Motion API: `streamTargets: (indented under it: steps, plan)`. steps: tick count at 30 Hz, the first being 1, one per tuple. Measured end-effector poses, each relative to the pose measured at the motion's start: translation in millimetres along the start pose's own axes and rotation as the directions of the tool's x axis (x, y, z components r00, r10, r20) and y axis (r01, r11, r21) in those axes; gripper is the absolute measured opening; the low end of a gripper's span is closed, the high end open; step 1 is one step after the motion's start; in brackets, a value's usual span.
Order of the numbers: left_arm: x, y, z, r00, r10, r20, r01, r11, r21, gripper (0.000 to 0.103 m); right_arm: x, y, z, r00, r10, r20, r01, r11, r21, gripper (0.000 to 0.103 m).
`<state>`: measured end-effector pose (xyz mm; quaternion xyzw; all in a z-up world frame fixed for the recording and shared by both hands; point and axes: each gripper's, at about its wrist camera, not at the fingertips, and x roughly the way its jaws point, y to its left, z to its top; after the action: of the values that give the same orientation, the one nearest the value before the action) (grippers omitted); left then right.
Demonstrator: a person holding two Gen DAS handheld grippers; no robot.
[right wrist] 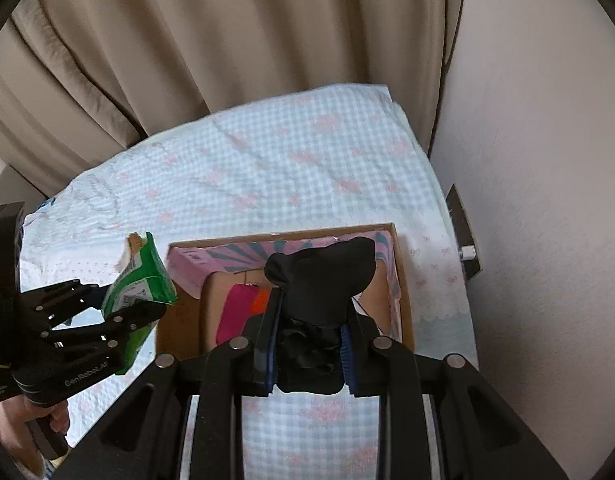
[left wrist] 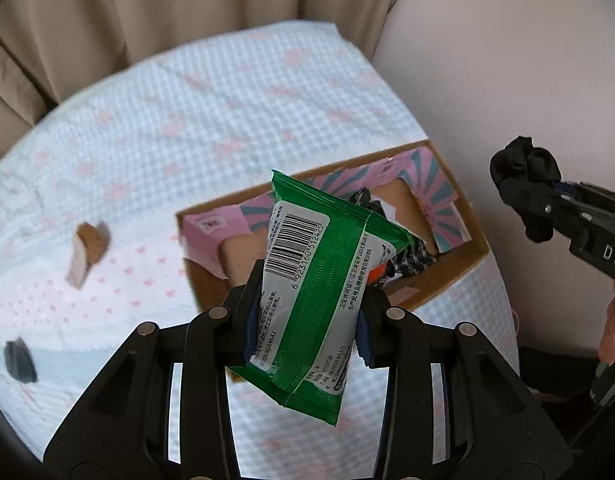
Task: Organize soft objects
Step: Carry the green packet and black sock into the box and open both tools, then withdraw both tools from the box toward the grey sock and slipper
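Note:
My left gripper [left wrist: 307, 300] is shut on a green wet-wipes packet [left wrist: 319, 280] and holds it above the near left part of an open cardboard box [left wrist: 463, 256] lined with pink paper. My right gripper [right wrist: 309, 320] is shut on a black bundle of cloth [right wrist: 323, 276] and holds it over the same box [right wrist: 179, 320]. In the right wrist view the left gripper [right wrist: 119, 308] and the green packet [right wrist: 143, 280] are left of the box. In the left wrist view the right gripper [left wrist: 523, 196] with the black cloth [left wrist: 519, 164] is right of the box. A pink item [right wrist: 235, 312] and orange item [right wrist: 260, 300] lie inside.
The box stands on a bed with a light blue checked cover [left wrist: 227, 120]. A brown and white sponge-like block [left wrist: 89, 254] and a dark grey object [left wrist: 21, 362] lie on the bed to the left. Beige curtains [right wrist: 227, 40] hang behind; a wall [right wrist: 547, 160] runs along the right.

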<state>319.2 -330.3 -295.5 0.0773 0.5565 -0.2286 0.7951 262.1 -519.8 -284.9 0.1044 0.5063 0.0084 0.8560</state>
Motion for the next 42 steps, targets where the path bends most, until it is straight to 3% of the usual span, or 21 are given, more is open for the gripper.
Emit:
streamTargets:
  steps: [6, 15, 16, 17, 19, 20, 33, 42]
  plan:
    - [49, 8, 12, 0.997, -0.002, -0.077, 0.001, 1.000, -0.019, 0.034, 49, -7, 6, 0.997, 0.014, -0.072, -0.013, 1.000, 0.023, 0.023]
    - [68, 7, 20, 0.992, -0.014, -0.122, 0.013, 1.000, -0.007, 0.036, 88, -22, 12, 0.988, 0.030, -0.149, -0.018, 0.997, 0.080, 0.024]
    - [67, 6, 22, 0.993, -0.011, -0.118, 0.010, 1.000, -0.003, 0.043, 89, -24, 13, 0.988, 0.036, -0.151, -0.023, 0.996, 0.087, 0.034]
    - [66, 5, 23, 0.993, -0.003, -0.117, 0.003, 1.000, 0.002, 0.069, 91, -25, 14, 0.987, 0.042, -0.153, -0.028, 0.995, 0.094, 0.045]
    - [65, 4, 24, 0.993, 0.012, -0.115, -0.011, 1.000, 0.012, 0.103, 93, -27, 16, 0.988, 0.055, -0.148, -0.039, 0.993, 0.107, 0.095]
    - [62, 3, 23, 0.995, 0.013, -0.104, -0.011, 1.000, 0.016, 0.103, 93, -28, 17, 0.988, 0.064, -0.143, -0.048, 0.993, 0.112, 0.101]
    - [25, -1, 10, 0.998, 0.014, -0.063, -0.014, 1.000, 0.006, 0.103, 62, -24, 10, 0.994, 0.063, -0.095, -0.052, 0.993, 0.110, 0.102]
    - [-54, -2, -8, 0.998, 0.042, 0.055, -0.041, 0.999, -0.016, 0.103, -5, 2, 7, 0.998, 0.054, 0.027, -0.055, 0.996, 0.071, 0.102]
